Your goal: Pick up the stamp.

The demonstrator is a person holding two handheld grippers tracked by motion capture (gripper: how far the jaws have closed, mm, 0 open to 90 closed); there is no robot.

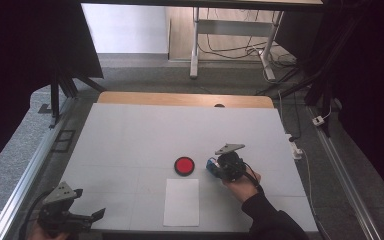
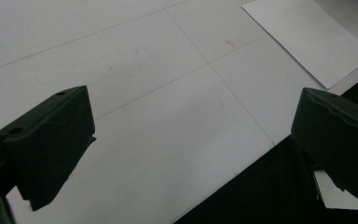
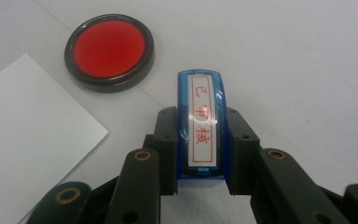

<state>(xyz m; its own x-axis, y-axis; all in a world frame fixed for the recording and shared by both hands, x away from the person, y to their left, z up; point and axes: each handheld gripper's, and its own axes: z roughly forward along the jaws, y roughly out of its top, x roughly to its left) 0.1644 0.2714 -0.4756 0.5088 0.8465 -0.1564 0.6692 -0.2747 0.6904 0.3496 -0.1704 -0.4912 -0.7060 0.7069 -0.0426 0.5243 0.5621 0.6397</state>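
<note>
The right gripper (image 3: 200,186) clamps the stamp (image 3: 200,126), at 3 o'clock of the ink pad (image 1: 184,165). The narrow grip may let it tilt. The left gripper (image 1: 92,216) is open.

— Small blue translucent plastic stamp (image 3: 201,126): glossy shell, smooth white paper label with red characters. Round red ink pad in its dark glossy rim (image 3: 109,51): looks matt, slightly soft on the red face.

— Flat white rectangular paper sheet (image 1: 181,202): matt, smooth. Pale grey table top (image 1: 145,135): matt, faintly seamed. Black plastic right gripper (image 3: 201,163): dull finish, brassy metal rivets.
</note>
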